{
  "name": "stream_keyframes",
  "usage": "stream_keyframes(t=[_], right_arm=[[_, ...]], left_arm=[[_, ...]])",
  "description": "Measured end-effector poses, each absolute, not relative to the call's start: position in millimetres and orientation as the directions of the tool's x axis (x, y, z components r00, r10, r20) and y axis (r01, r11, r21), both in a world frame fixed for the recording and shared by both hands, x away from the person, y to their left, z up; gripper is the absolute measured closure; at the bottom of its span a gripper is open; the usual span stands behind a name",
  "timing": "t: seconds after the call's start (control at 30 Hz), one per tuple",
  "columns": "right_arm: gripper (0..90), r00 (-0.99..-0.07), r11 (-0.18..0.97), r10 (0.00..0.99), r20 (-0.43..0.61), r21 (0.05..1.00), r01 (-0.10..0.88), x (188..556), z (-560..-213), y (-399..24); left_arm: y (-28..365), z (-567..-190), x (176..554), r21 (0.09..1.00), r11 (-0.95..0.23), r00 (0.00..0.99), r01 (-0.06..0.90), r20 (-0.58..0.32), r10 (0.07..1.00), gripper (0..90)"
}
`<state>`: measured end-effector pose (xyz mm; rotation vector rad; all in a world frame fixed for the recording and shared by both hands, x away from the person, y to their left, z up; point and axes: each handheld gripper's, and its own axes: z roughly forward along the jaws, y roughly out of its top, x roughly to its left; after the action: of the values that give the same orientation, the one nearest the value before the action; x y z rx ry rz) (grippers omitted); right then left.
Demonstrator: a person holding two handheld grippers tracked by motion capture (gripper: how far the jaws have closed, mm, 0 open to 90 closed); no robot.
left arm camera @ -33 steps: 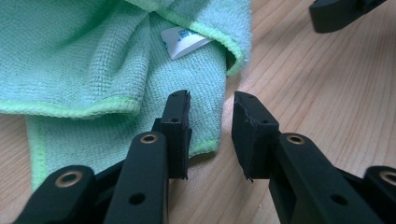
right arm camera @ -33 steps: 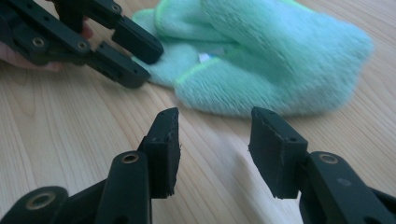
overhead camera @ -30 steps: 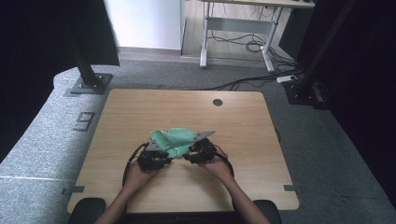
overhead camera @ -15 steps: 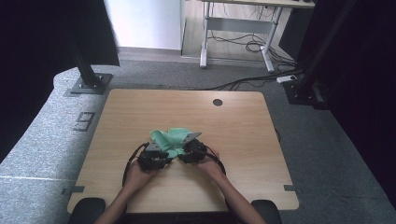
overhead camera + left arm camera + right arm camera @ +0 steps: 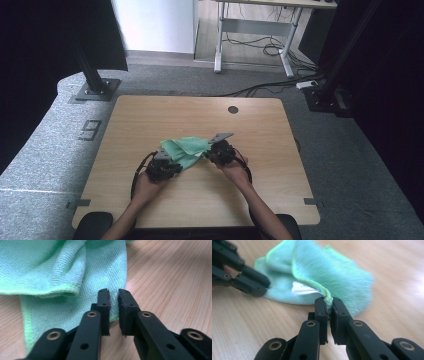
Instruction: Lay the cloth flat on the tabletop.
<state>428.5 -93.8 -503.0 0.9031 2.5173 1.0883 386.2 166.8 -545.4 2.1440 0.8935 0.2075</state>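
With the green cloth (image 5: 186, 149) rumpled mid-table, both tongs have just been closing: right tongs (image 5: 328, 305) clamp its hemmed edge, left tongs (image 5: 113, 303) nip a corner. Lift evenly, apart, keeping tension; avoid snagging the label (image 5: 303, 290).

The microfibre cloth (image 5: 185, 150) lies on the surface (image 5: 150, 115), between the left claw (image 5: 172, 164) and the right claw (image 5: 209, 153), beyond both.

Light wooden table (image 5: 150, 115) with rounded corners and a dark round hole (image 5: 233, 109) near the far edge, standing on grey carpet (image 5: 350, 165). A crumpled green cloth (image 5: 186, 148) lies around the middle, slightly toward the near side.
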Motion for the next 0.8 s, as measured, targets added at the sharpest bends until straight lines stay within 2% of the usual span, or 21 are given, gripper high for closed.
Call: stream_keyframes(t=[0.17,0.57,0.63,0.8], right_arm=[[83.1,-0.747,0.491,0.665,0.004,0.752,0.44,432,-485,-114],[83.1,-0.681,0.428,0.731,-0.041,0.805,0.411,442,-437,-152],[83.0,-0.67,0.426,0.741,-0.043,0.801,0.42,444,-434,-157],[82.3,-0.627,0.429,0.779,-0.017,0.744,0.512,460,-464,-170]], left_arm=[[171,-539,386,0.735,-0.434,0.73,0.521,-0.121,0.672,85.3],[207,-498,383,0.821,-0.316,0.701,0.475,-0.136,0.701,85.6],[209,-499,383,0.816,-0.329,0.701,0.475,-0.125,0.702,85.4],[201,-513,387,0.777,-0.38,0.708,0.502,-0.117,0.696,84.1]])
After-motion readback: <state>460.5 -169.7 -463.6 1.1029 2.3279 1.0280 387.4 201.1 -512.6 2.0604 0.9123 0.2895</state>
